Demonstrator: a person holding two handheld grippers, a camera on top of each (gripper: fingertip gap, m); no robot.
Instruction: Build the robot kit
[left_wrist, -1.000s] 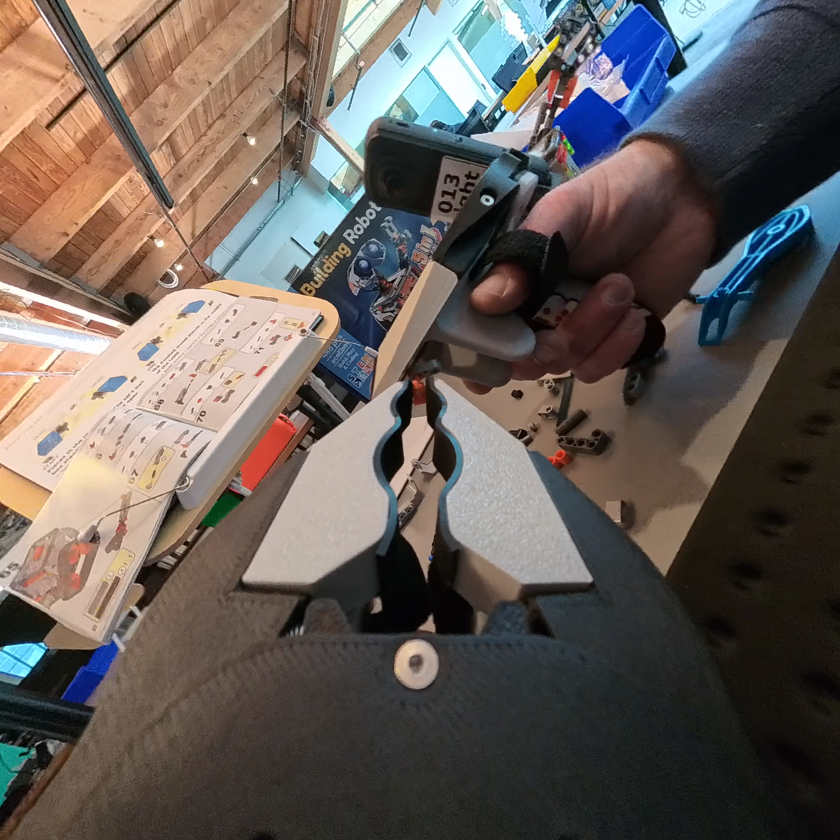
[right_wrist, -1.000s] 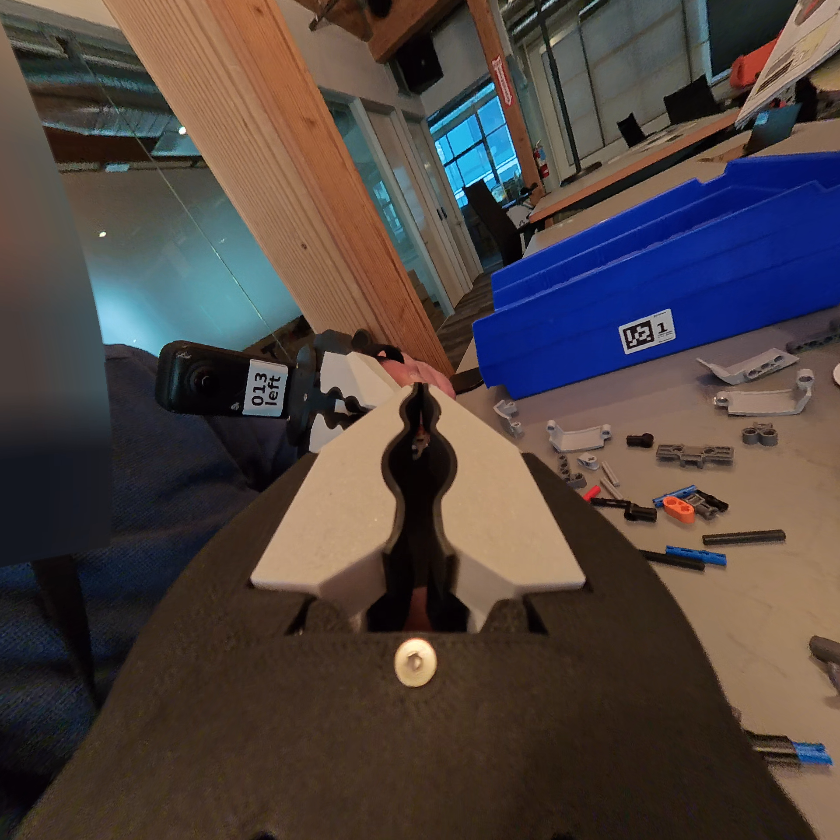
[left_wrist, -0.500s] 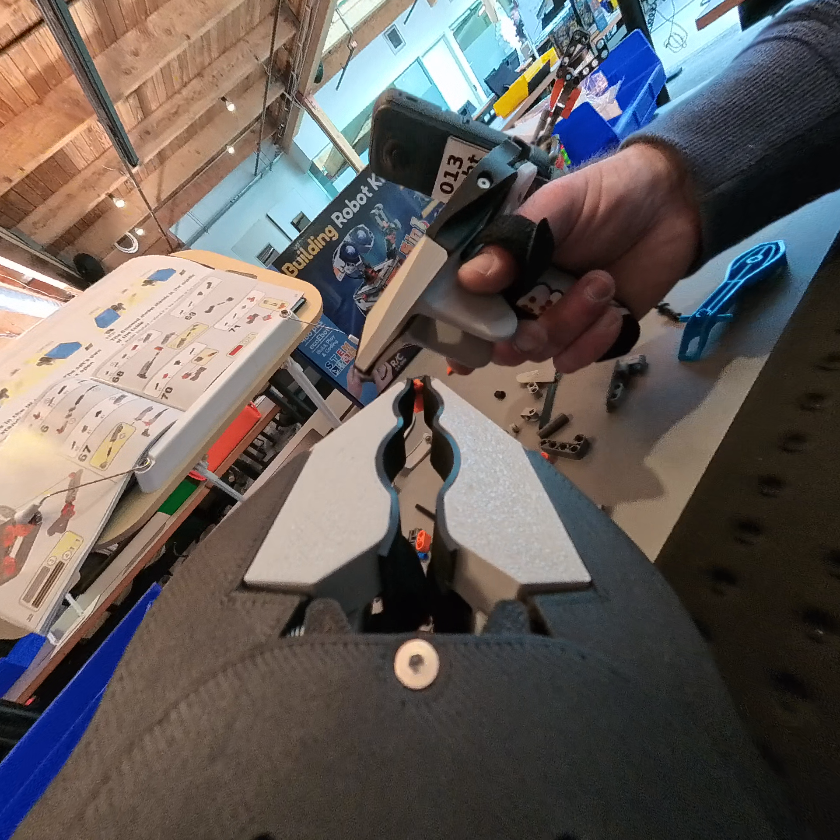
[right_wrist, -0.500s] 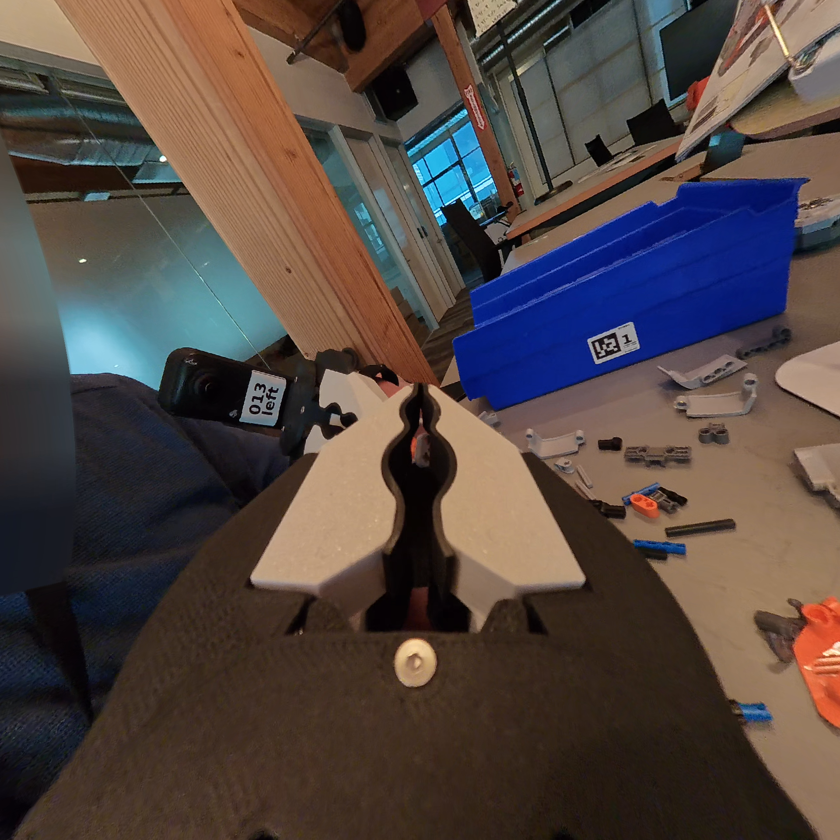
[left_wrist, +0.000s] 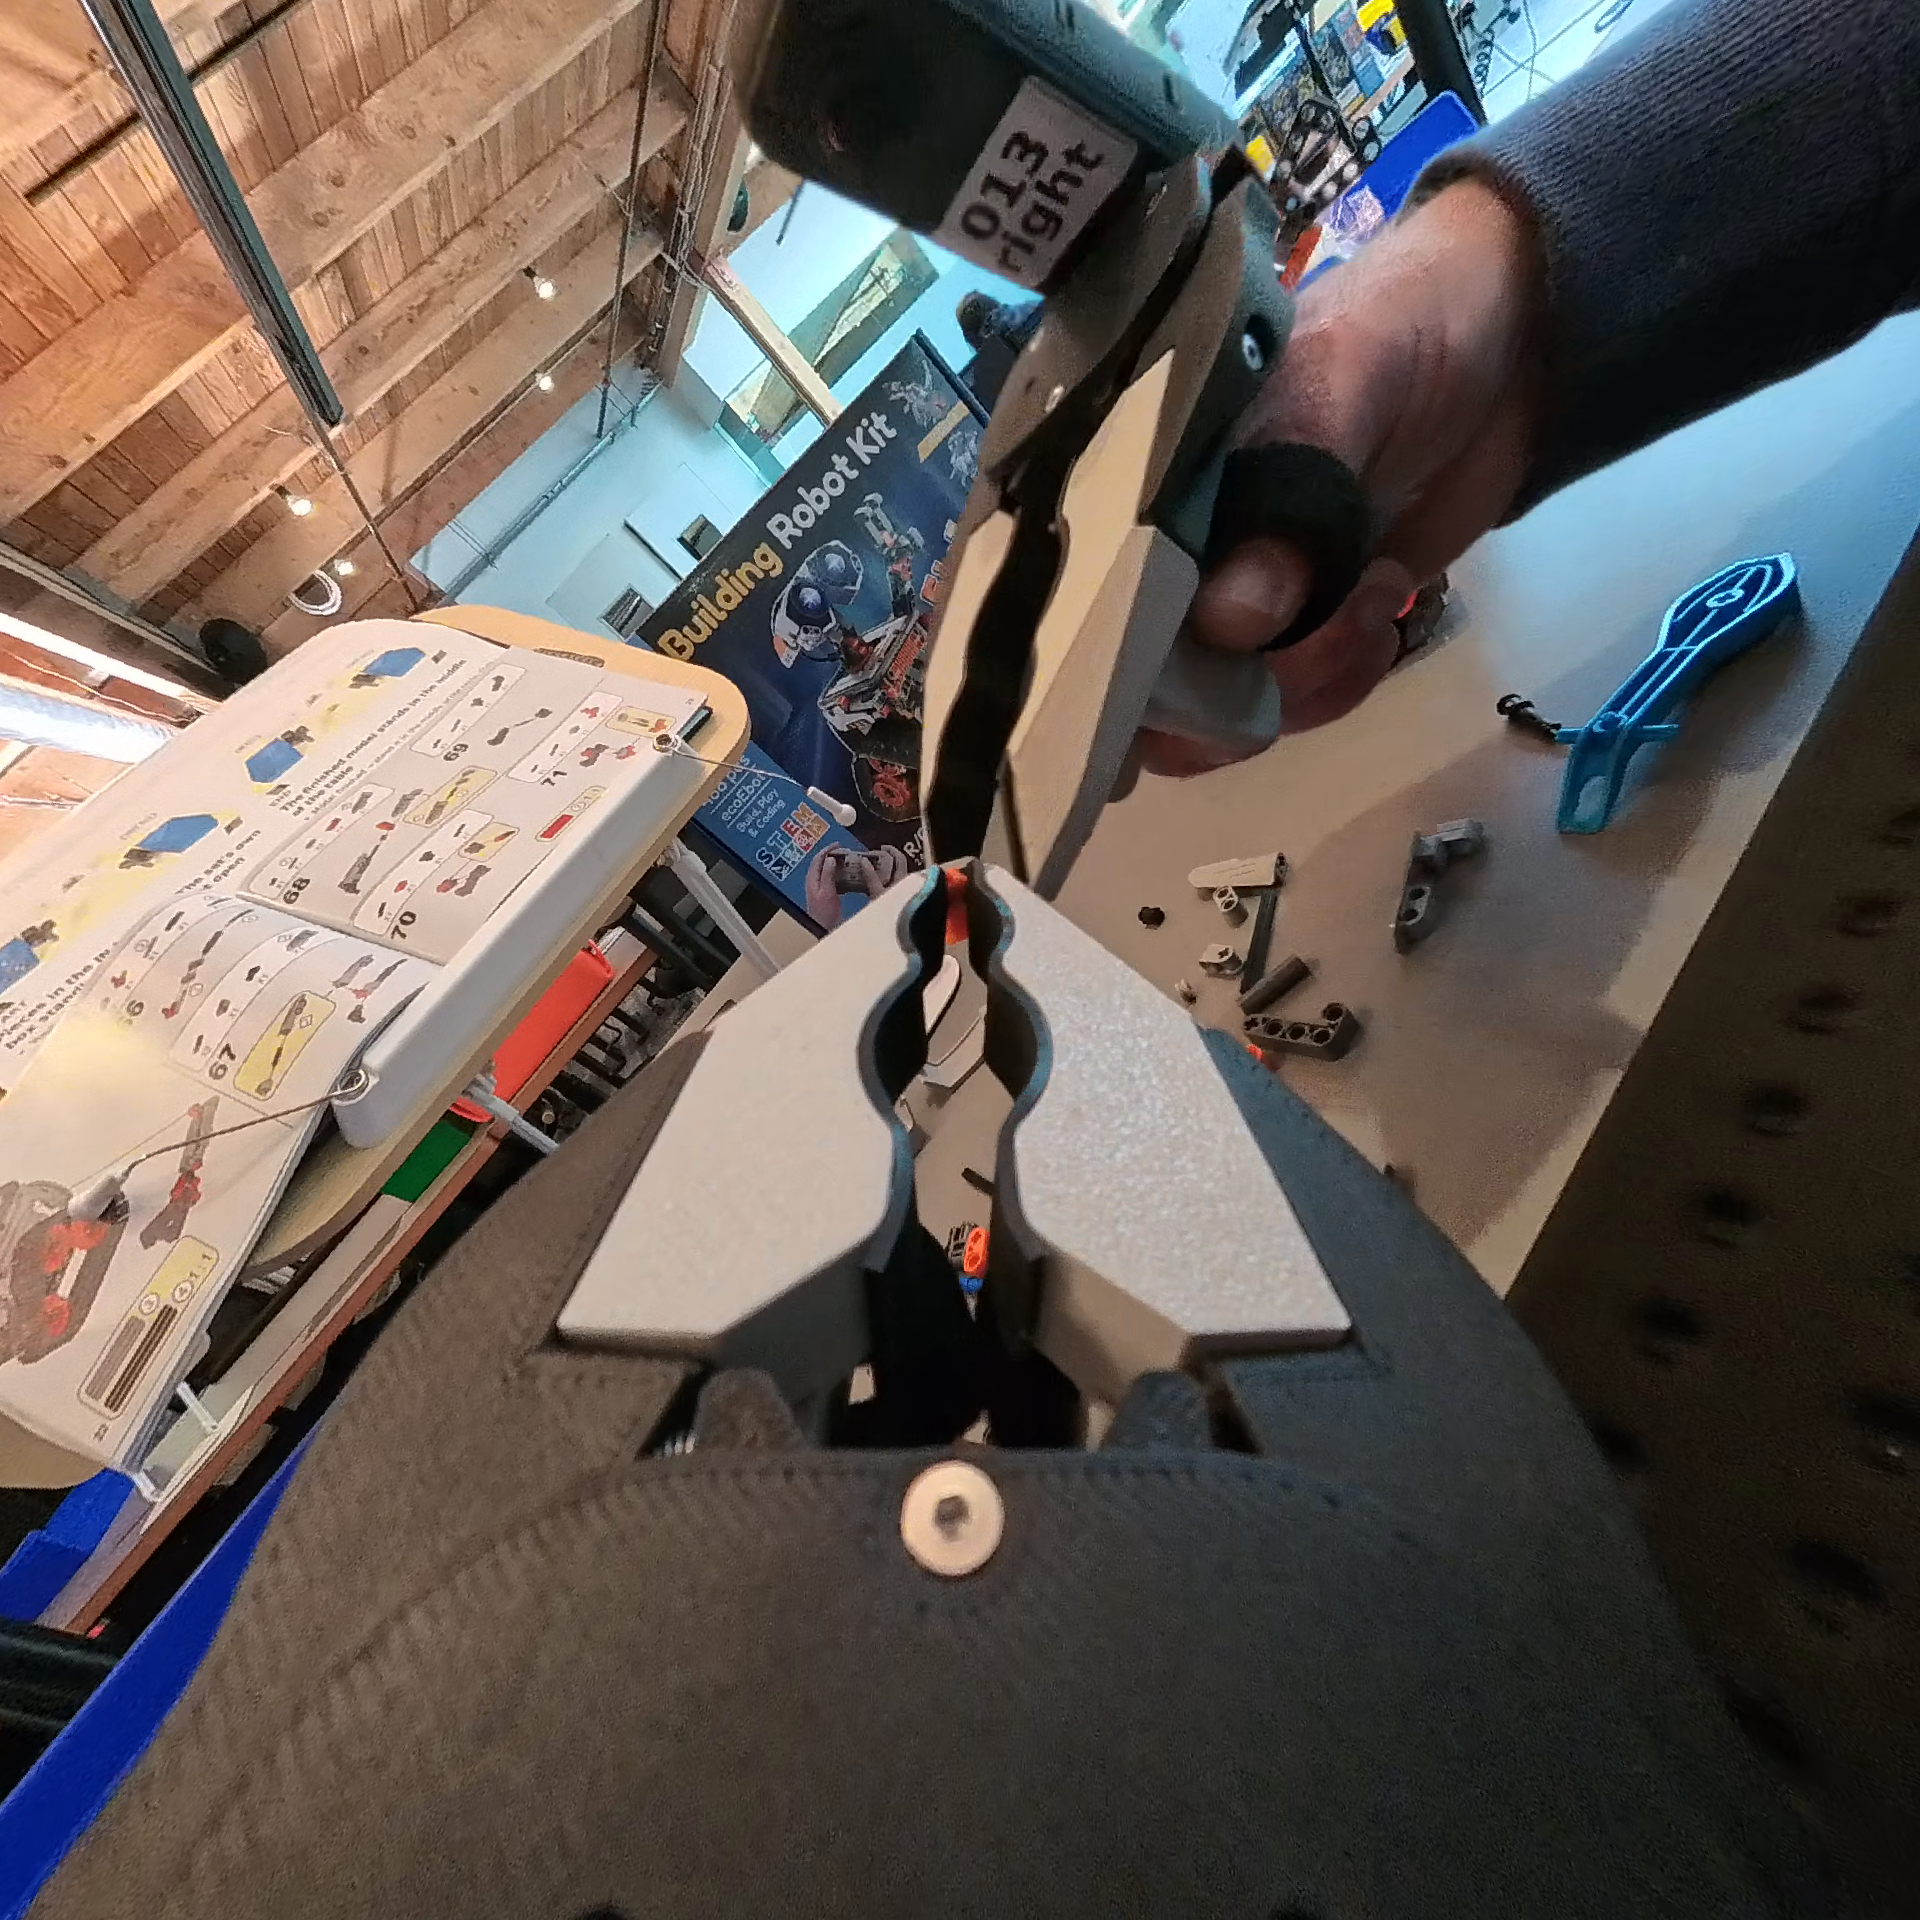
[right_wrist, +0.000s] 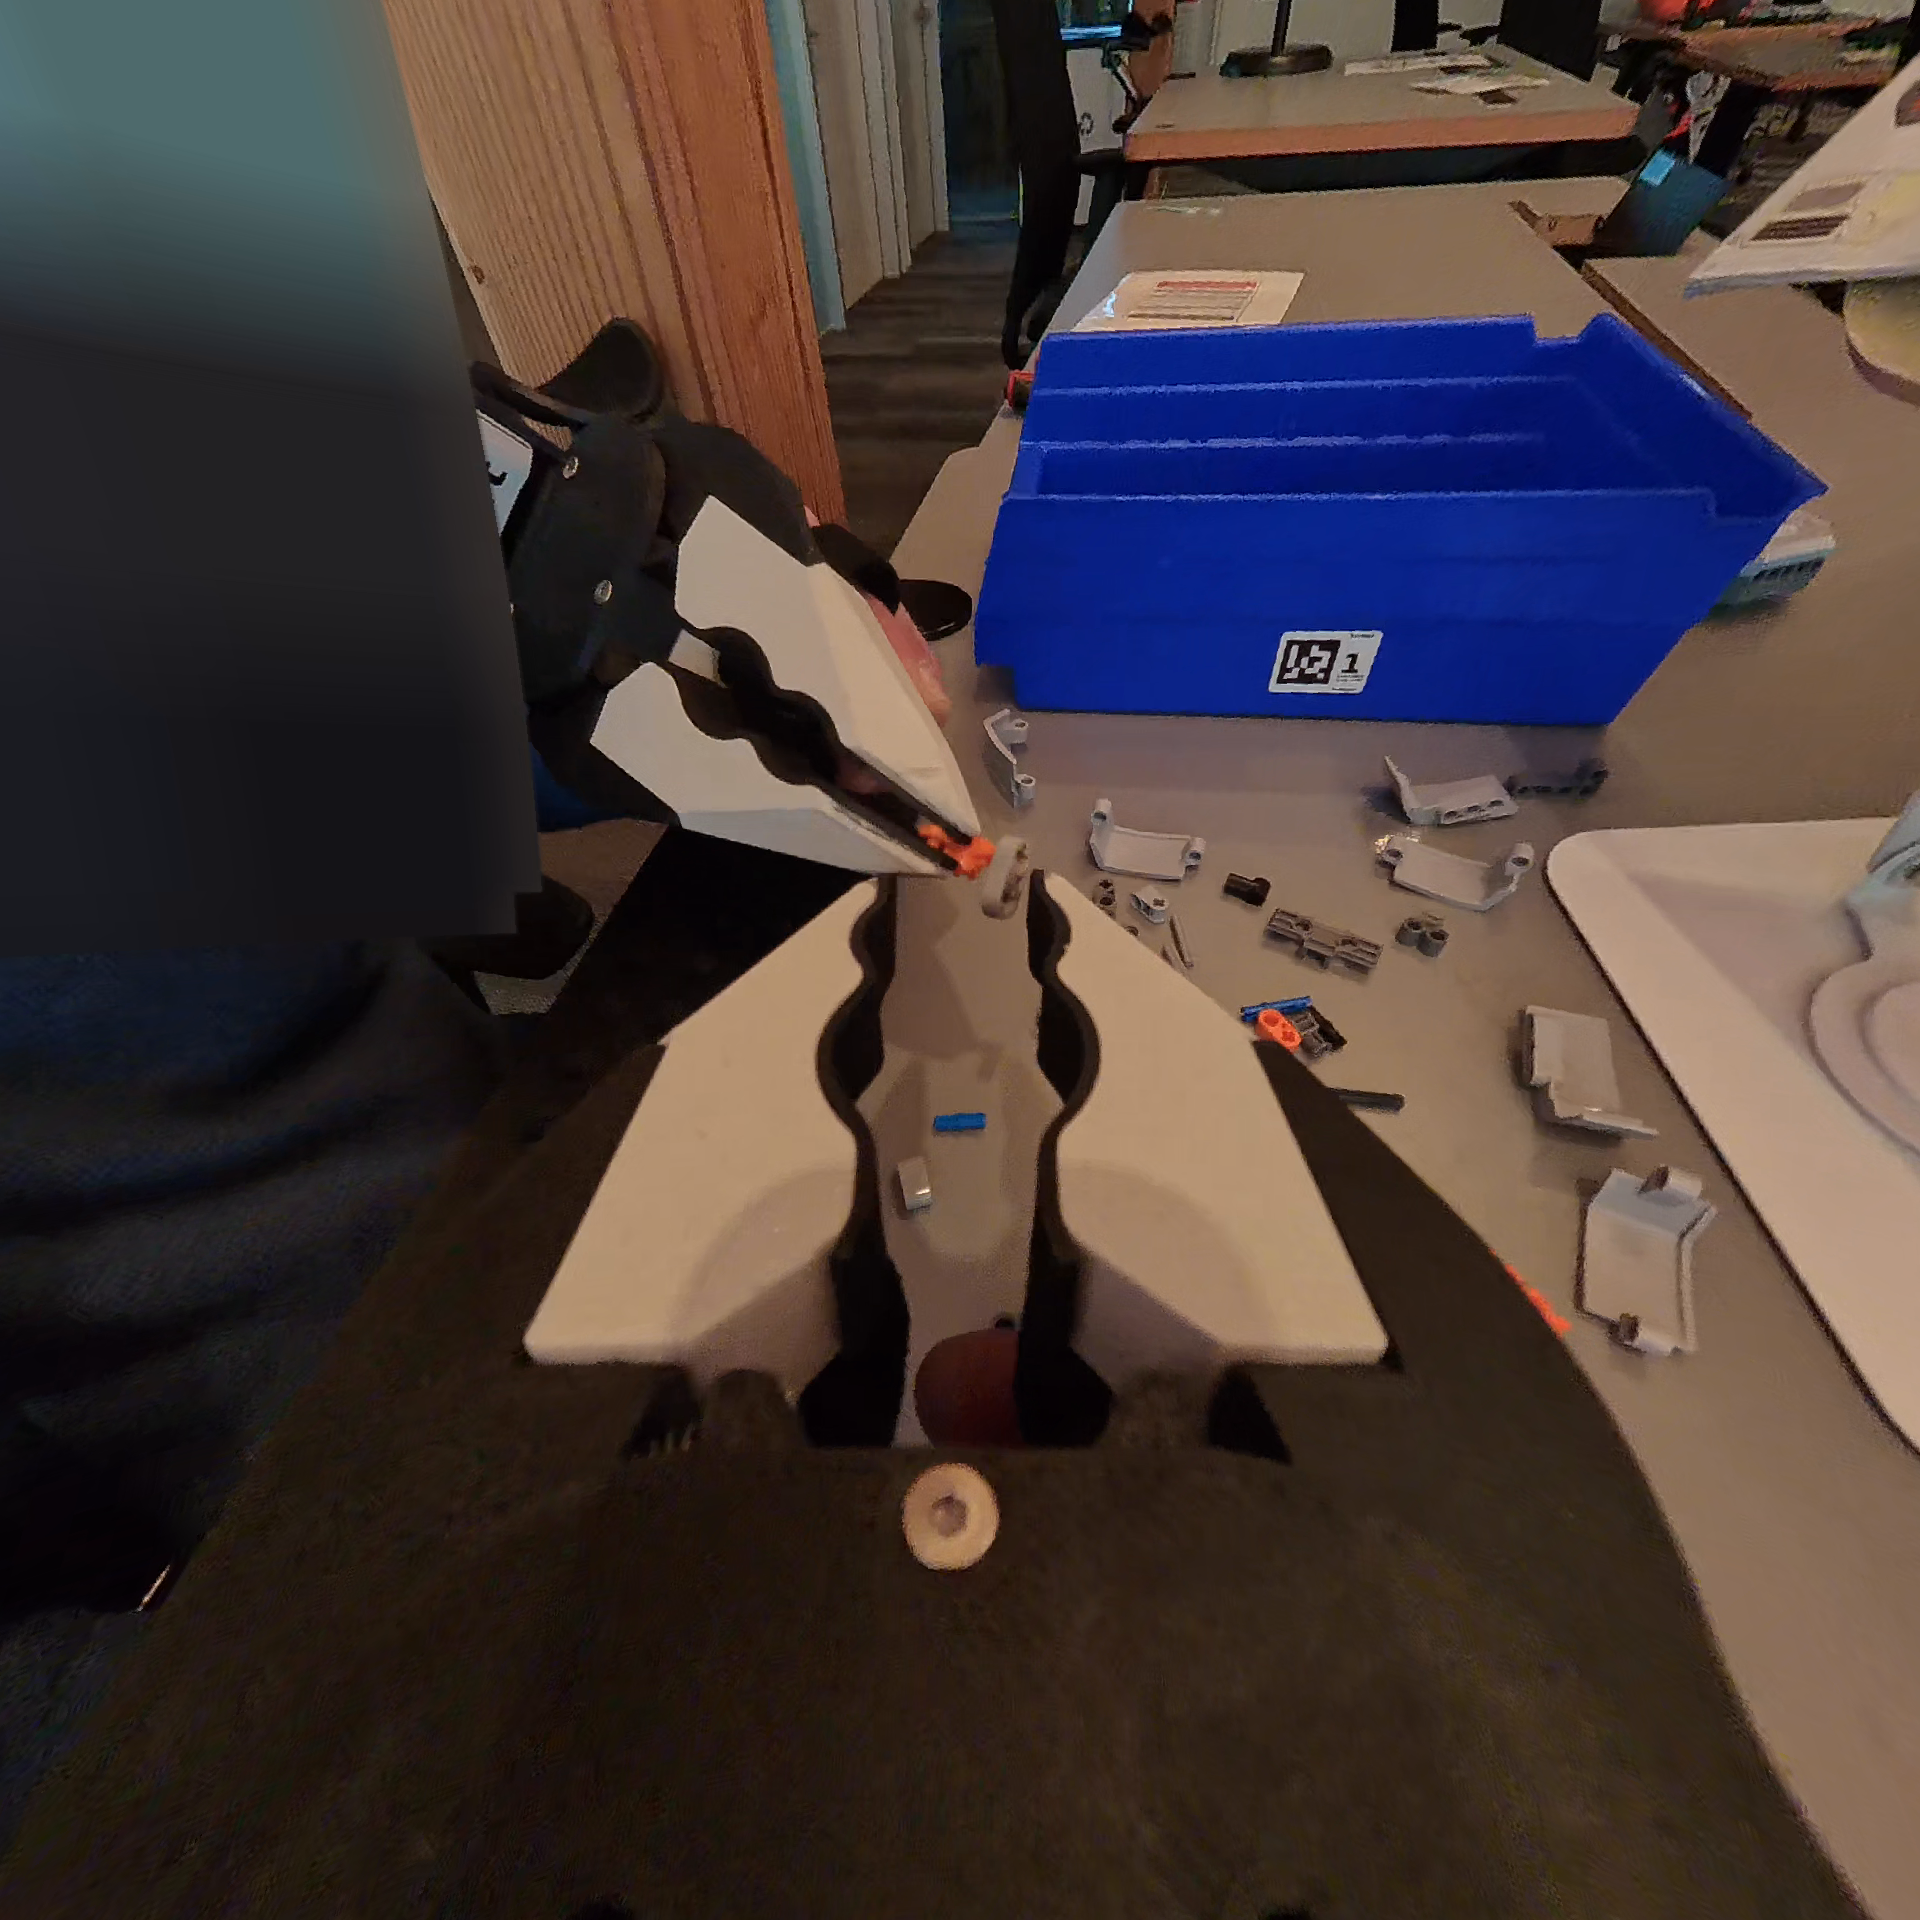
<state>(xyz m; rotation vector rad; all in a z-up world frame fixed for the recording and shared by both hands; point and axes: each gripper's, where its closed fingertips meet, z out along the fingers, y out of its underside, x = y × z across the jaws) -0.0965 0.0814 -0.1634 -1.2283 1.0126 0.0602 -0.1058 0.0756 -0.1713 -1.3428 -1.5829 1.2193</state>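
Note:
My left gripper (left_wrist: 958, 883) is shut on a small orange pin (left_wrist: 956, 902), held up above the grey table (left_wrist: 1558, 935). In the right wrist view the left gripper (right_wrist: 940, 840) comes in from the upper left, and the orange pin (right_wrist: 971, 852) sticks out of its tip. A small grey ring (right_wrist: 1006, 871) sits on the pin's end. My right gripper (right_wrist: 961, 896) is open, its fingertips either side of the ring and pin, with the ring close to the right fingertip. In the left wrist view a hand holds the right gripper (left_wrist: 982, 836), which points down at my left tips.
A blue bin (right_wrist: 1351, 540) stands at the back of the table and a white tray (right_wrist: 1714, 987) at the right. Loose grey, black and blue parts (right_wrist: 1320, 940) lie between them. An open instruction booklet (left_wrist: 364, 831) rests on a stand, and a blue tool (left_wrist: 1662, 686) lies farther off. Both grippers' tips are close together, under 4 cm apart.
My right gripper was shut tip to tip with the left one and has now opened. Its view has tilted down toward the table. The grey ring now sits on the orange pin.

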